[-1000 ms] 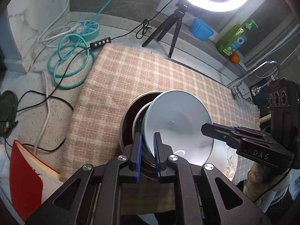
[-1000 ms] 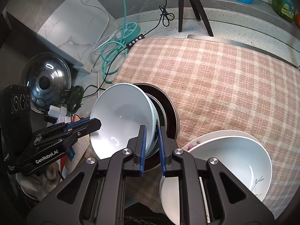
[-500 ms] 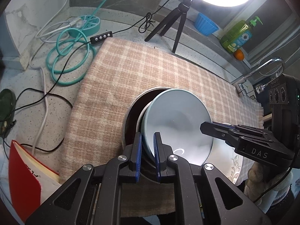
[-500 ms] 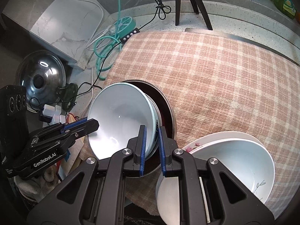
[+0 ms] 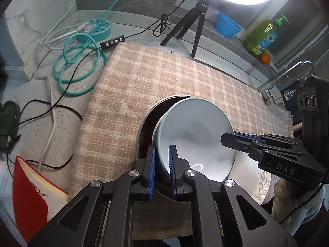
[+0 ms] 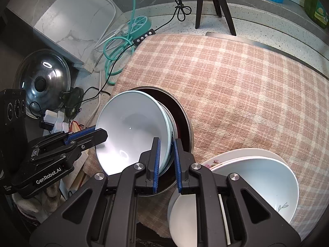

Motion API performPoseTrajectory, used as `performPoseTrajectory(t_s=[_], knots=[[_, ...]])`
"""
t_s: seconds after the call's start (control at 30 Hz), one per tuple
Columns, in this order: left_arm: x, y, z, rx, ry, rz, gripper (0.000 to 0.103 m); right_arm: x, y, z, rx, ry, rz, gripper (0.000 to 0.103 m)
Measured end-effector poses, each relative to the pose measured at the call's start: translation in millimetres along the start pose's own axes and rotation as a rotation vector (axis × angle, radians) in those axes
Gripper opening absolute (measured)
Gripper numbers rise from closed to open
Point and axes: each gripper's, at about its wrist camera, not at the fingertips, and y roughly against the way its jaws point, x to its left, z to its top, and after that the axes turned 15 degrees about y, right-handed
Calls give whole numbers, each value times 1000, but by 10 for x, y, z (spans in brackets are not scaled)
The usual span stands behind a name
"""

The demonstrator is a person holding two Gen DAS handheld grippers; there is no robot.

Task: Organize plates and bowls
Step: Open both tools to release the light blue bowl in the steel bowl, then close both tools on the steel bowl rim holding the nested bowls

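Observation:
A pale blue bowl (image 5: 195, 138) (image 6: 131, 131) sits tilted on stacked bowls inside a dark metal pan (image 5: 147, 121) (image 6: 183, 119) on the plaid cloth. My left gripper (image 5: 162, 164) is shut on the bowl's near rim; it shows at the left in the right wrist view (image 6: 96, 132). My right gripper (image 6: 166, 160) is shut on the opposite rim; it shows at the right in the left wrist view (image 5: 228, 140). A stack of white plates and a white bowl (image 6: 250, 181) lies beside the pan.
The plaid cloth (image 5: 156, 76) covers the counter. A ring light tripod (image 5: 191, 26), coiled teal cable (image 5: 78, 70), blue cup (image 5: 226, 25), soap bottle (image 5: 263, 35) and faucet (image 5: 287, 76) stand around. A red book (image 5: 28, 195) and a pot lid (image 6: 41, 78) lie at the left.
Both grippers have kept their hold on the bowl's rim. The bowl and grippers have shifted slightly toward the near edge of the cloth.

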Motion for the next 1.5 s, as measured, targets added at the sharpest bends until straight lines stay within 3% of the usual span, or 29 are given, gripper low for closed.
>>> performPoseTrajectory(t_s=[0.1,0.17,0.23,0.27,0.43,0.57,0.67,1.2,1.3,1.5], knots=[[-18,21,-2,-17,-14,12,11,2,27,0,-8,7,-6,14],[-31,33,-5,-26,-25,19,11,4,55,5,-17,10,-12,24],[-41,41,-12,-31,-29,23,17,5,93,5,-33,8,-19,40],[-49,49,-18,-37,-31,27,22,7,116,3,-41,11,-24,42],[-99,95,-43,-59,-54,35,23,27,219,-3,-65,25,-49,47],[-137,146,-62,-88,-70,49,40,23,305,-21,-90,26,-61,57],[-105,193,-56,-100,-52,35,49,-14,365,-41,-101,13,-67,57],[370,260,-161,-112,108,0,48,-313,443,-301,-123,-85,-65,57],[422,257,-156,-118,117,1,35,-306,441,-315,-125,-83,-61,57],[479,192,-148,-83,138,-30,21,-240,372,-333,-107,-75,-52,36]])
